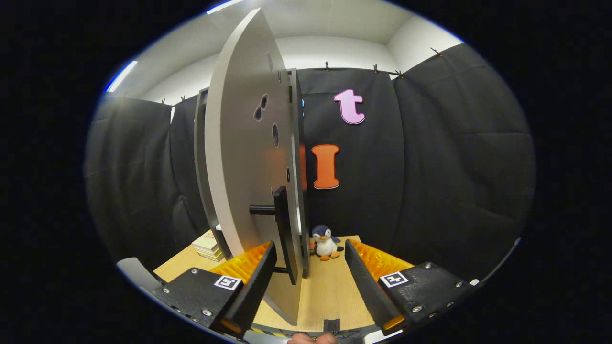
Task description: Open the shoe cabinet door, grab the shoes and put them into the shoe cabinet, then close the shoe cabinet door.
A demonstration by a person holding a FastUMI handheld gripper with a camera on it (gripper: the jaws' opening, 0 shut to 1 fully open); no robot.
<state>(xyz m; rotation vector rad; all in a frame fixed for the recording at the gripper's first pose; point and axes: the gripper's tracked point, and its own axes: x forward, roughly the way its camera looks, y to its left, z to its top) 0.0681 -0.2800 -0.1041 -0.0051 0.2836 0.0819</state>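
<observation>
Tool (310, 272) fingers stand spread apart, nothing pressed between them. The cabinet door (248, 157) stands edge-on in the gap, nearer the left finger (253, 282) than the right finger (366, 282), and its lower corner reaches down between the two. Whether the left finger touches the door's face cannot be told.

A dark bar handle (283, 229) stands upright on the door, held off it by a short dark post, and sits just ahead of the left fingertip, between the fingers' lines. Several small dark holes dot the door's pale grey face higher up.

Behind the door, the shoe cabinet (202, 157) shows as a grey frame with a dark edge; the door is swung out from it, so the cabinet is open. Its inside is hidden by the door.

A light wooden desk (330, 286) carries all of this. On it, beyond the fingers and just right of the door's edge, sits a small plush penguin (325, 242), upright against the dark cloth wall. On the far left of the desk, past the cabinet's foot, lies a short stack of books (207, 244).

At the near edge of the desk, below the fingers, a bit of a hand (313, 338) shows.
</observation>
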